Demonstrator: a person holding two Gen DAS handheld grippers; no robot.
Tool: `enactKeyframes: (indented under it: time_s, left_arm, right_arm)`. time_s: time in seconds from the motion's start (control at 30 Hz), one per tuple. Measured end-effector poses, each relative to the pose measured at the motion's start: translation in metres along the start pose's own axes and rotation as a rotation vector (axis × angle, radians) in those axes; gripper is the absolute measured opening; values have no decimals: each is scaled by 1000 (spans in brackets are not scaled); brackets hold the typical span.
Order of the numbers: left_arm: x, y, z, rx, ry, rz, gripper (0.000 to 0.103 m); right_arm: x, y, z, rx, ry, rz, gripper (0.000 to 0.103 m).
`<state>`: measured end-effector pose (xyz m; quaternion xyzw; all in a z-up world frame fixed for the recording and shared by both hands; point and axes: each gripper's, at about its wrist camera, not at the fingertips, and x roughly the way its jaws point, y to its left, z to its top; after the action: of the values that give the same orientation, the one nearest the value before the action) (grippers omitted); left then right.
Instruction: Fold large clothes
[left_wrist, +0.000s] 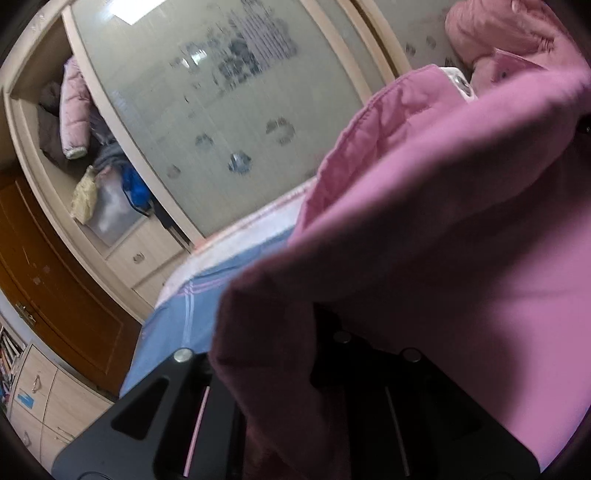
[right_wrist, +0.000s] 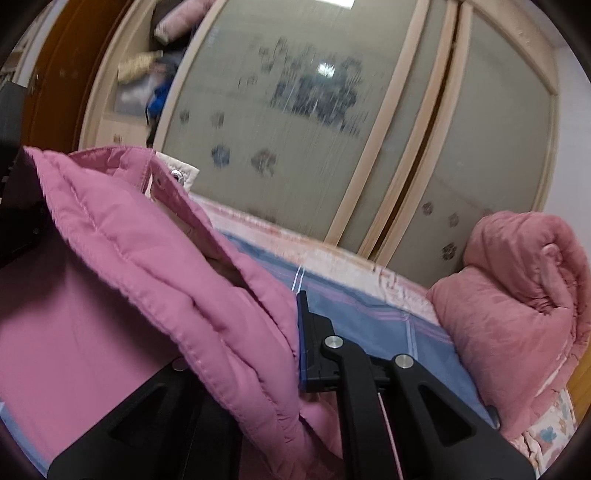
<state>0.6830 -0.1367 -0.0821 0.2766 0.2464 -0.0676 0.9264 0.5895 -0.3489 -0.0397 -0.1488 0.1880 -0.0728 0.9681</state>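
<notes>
A pink padded jacket (left_wrist: 443, 221) hangs lifted above the bed. In the left wrist view its fabric drapes over my left gripper (left_wrist: 295, 354) and hides the fingers; the jaws are shut on the jacket. In the right wrist view the quilted hem of the jacket (right_wrist: 177, 280) is pinched in my right gripper (right_wrist: 291, 332). Its right finger (right_wrist: 314, 343) with a blue pad presses against the fabric; the left finger is covered by cloth. A metal snap (right_wrist: 176, 174) shows at the jacket's edge.
The bed (right_wrist: 369, 306) has a blue striped sheet with a pale pink border. A rolled pink blanket (right_wrist: 517, 314) lies at the right. Frosted sliding wardrobe doors (right_wrist: 295, 129) stand behind. An open wardrobe shelf (left_wrist: 85, 147) holds clothes. A brown door (left_wrist: 55, 288) is at the left.
</notes>
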Motion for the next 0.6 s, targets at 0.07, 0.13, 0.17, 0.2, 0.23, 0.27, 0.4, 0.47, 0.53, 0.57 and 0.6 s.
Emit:
enactKeyframes:
  time_s: [0.07,0.13,0.17,0.2,0.23,0.27,0.4,0.47,0.53,0.57,0.6]
  left_arm:
    - [19,-8,-4,24,3,7,8]
    - [30,-13,-8,34,5,13,7]
    - [34,-15,-11,29,2,11,7]
    - [36,-17,-14,27,0,10,7]
    - [39,-19,-15,27,-1,10,7]
    - [43,-20,-17,25,1,10,7]
    - [57,-23,-20,27,16,10,7]
    - [61,-22,-20,30,17,12,7]
    - [63,-22,-20,34,16,13,7]
    - [64,-22,-19,34,18,10,7]
    - [64,-21,-19,33,19,7,7]
  right_arm:
    - [20,4,-5,-12,21,0,6]
    - [38,10,-13,-28,49,4,7]
    - [46,13,-17,-46,59,2,7]
    - [50,16,-20,-58,65,2,7]
    - [52,18,-20,-63,66,-2,7]
    - [54,18,-21,-65,62,-7,11]
    - [54,-7,-6,41,5,-147,102]
    - [38,-36,6,199,-57,-213,102]
    - [9,-56,13,350,-159,-280,102]
    - [-7,-62,14,416,-215,-279,102]
    - [-24,-63,15,468,-260,-249,102]
